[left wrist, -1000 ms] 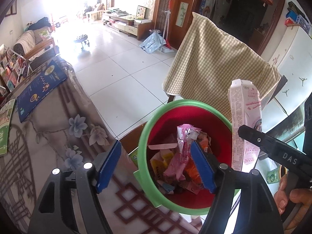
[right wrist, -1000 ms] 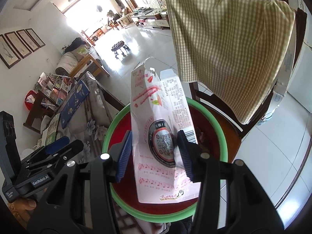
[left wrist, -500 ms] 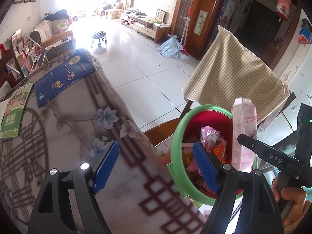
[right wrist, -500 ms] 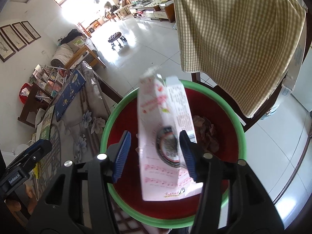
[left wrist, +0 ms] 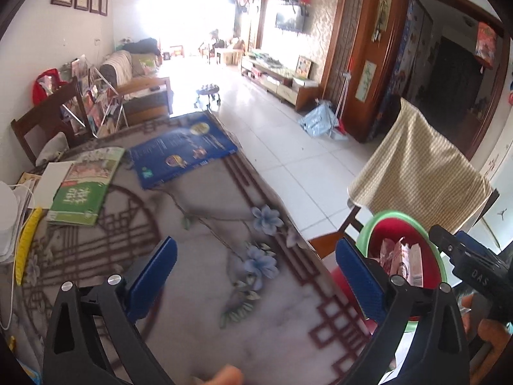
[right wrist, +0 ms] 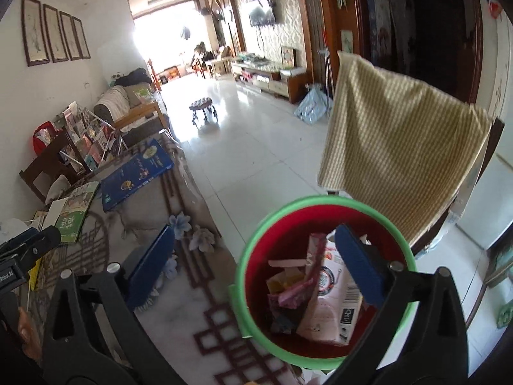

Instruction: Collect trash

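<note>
From my left wrist: my left gripper (left wrist: pixel 255 269) has its jaws spread wide with nothing between them, over the counter (left wrist: pixel 198 304) with its flowered cloth. A blue book (left wrist: pixel 182 150) and a green book (left wrist: pixel 85 189) lie farther along the counter, well apart from me, and a yellow strip (left wrist: pixel 27 243) lies at the left edge. The bin (left wrist: pixel 439 256), red inside with a green rim, stands just past the counter's right edge, beyond my right finger. A pink-and-white carton (left wrist: pixel 408 261) sits in it among wrappers. My right gripper (left wrist: pixel 465 256) shows at the far right, beside the bin. A checked cloth (left wrist: pixel 416 176) hangs over a chair back behind the bin.

From my right wrist: my right gripper (right wrist: pixel 256 266) is released too, jaws wide and empty, the right one above the bin (right wrist: pixel 253 253), the left one over the counter (right wrist: pixel 205 292). The carton (right wrist: pixel 333 301) lies tilted inside the bin, touching a pink wrapper (right wrist: pixel 293 292) and other scraps. The checked cloth (right wrist: pixel 397 147) hangs just behind. My left gripper (right wrist: pixel 29 250) pokes in at the left edge.
</note>
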A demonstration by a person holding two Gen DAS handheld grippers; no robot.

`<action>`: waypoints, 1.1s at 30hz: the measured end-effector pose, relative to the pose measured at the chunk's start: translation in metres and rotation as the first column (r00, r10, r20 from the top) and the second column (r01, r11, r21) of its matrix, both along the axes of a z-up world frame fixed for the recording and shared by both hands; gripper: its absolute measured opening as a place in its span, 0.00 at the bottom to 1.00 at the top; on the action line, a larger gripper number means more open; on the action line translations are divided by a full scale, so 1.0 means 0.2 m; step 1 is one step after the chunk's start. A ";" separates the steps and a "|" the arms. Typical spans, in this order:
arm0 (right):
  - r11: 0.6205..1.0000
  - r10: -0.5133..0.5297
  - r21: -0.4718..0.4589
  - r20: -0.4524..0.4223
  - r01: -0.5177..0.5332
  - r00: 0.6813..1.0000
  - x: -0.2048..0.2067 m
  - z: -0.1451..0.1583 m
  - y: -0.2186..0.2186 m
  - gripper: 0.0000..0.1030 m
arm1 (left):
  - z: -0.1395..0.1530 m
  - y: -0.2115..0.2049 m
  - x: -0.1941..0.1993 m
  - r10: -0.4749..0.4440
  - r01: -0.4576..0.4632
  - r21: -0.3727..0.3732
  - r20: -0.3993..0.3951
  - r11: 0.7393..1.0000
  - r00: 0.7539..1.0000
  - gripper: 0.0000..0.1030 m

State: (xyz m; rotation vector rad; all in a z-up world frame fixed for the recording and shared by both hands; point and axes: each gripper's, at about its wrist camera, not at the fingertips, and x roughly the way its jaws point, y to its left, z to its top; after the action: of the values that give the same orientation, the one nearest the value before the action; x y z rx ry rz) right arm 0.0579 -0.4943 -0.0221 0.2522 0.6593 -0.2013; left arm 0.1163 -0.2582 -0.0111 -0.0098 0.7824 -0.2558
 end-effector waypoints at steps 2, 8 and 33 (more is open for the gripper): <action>0.998 -0.009 -0.059 0.066 0.013 0.998 -0.04 0.09 0.13 0.96 | 0.08 0.12 -0.04 0.024 -0.023 -0.008 0.084 1.000 0.996 0.92; 0.946 -0.029 -0.299 0.305 0.124 0.952 -0.19 0.33 0.56 0.96 | 0.31 0.42 -0.20 0.098 -0.087 -0.046 0.340 0.995 0.935 0.92; 0.973 -0.066 -0.193 0.288 0.125 0.955 -0.31 0.37 1.07 0.96 | 0.39 1.02 -0.36 0.141 -0.106 -0.125 0.314 0.986 0.939 0.92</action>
State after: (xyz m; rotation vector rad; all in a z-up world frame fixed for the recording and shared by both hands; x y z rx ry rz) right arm -0.0036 -0.2801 0.0525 0.1062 0.3403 -0.3201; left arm 0.0451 -0.0545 0.0673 -0.1153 0.4389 -0.1732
